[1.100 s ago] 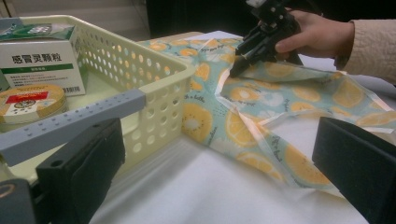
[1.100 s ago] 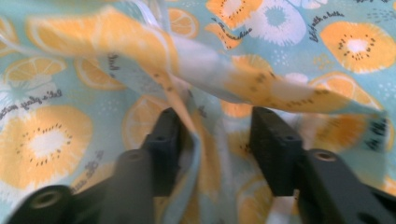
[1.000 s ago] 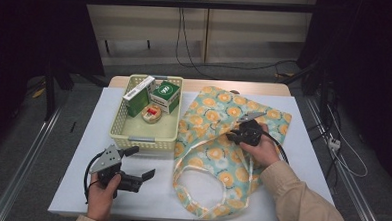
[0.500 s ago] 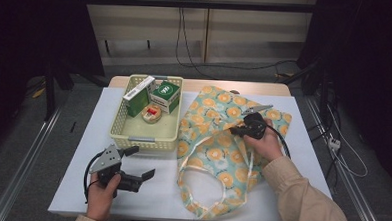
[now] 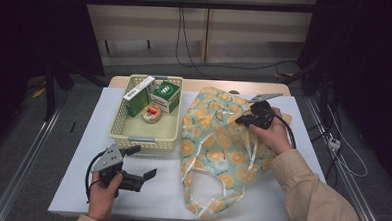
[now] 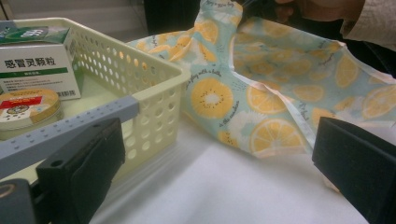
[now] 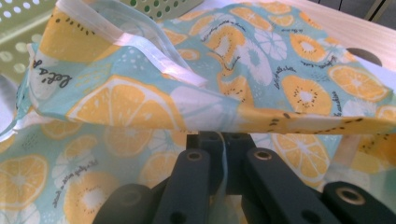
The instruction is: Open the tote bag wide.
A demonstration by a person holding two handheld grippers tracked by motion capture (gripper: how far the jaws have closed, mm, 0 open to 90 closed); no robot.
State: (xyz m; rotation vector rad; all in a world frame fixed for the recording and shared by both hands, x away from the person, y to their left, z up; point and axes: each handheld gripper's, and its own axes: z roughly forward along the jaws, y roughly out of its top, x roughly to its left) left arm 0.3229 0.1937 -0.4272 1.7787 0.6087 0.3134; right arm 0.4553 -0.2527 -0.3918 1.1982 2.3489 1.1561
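A light-blue cloth bag printed with lemon slices lies on the white table to the right of a cream basket. My right gripper is shut on a fold of the bag's upper layer and holds it off the table. In the right gripper view the fabric is pinched between the closed jaws of the right gripper. My left gripper rests open near the front left, pointing toward the basket and bag. In the left gripper view, nothing lies between the wide-set jaws of the left gripper.
The basket holds a green box, a white-and-green box and a round tin. The bag's handles trail toward the table's front edge. Cables run across the floor behind and to the right.
My right gripper has risen and shifted toward the back of the table, pulling the pinched bag fabric up with it. The left gripper has stayed put.
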